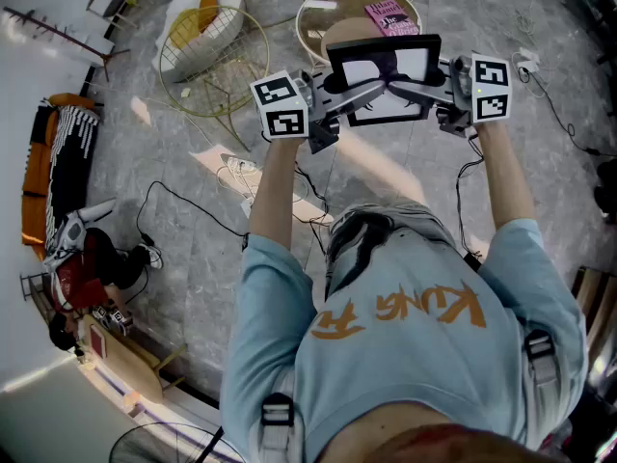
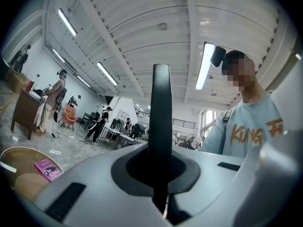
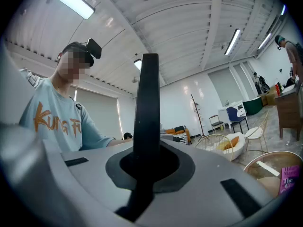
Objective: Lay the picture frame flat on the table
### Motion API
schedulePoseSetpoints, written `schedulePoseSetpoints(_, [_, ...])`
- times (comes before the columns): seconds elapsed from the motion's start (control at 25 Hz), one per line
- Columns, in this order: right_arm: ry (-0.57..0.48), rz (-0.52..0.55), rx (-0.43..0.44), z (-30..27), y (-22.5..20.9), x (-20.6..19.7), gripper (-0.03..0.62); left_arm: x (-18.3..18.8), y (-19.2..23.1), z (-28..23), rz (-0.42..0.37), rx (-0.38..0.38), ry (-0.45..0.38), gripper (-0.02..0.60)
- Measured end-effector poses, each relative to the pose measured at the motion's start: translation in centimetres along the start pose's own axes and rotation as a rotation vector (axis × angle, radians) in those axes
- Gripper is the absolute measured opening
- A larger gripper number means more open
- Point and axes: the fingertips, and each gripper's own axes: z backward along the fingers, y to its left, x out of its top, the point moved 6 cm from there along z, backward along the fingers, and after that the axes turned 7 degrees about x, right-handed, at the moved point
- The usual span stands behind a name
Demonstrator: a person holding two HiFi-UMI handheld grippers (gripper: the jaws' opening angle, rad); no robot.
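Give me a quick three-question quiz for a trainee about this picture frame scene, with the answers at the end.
1. Which grippers are shut on the picture frame: the left gripper, the right gripper, or both?
2. True or false: the picture frame already lies flat on the round table.
3. What lies on the round table? A. a pink book B. a laptop C. a mug

Key
1. Both, one on each side edge.
2. False; it is held up in the air.
3. A
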Motion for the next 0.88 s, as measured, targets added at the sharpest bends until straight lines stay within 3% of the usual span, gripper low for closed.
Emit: schedulePoseSetpoints(0.88, [0.004,-0.027,-0.016,0.03,-0.08,0.16,0.011,-0.07,0.31,-0.12,-0.016,-0.021,-0.008,0.026])
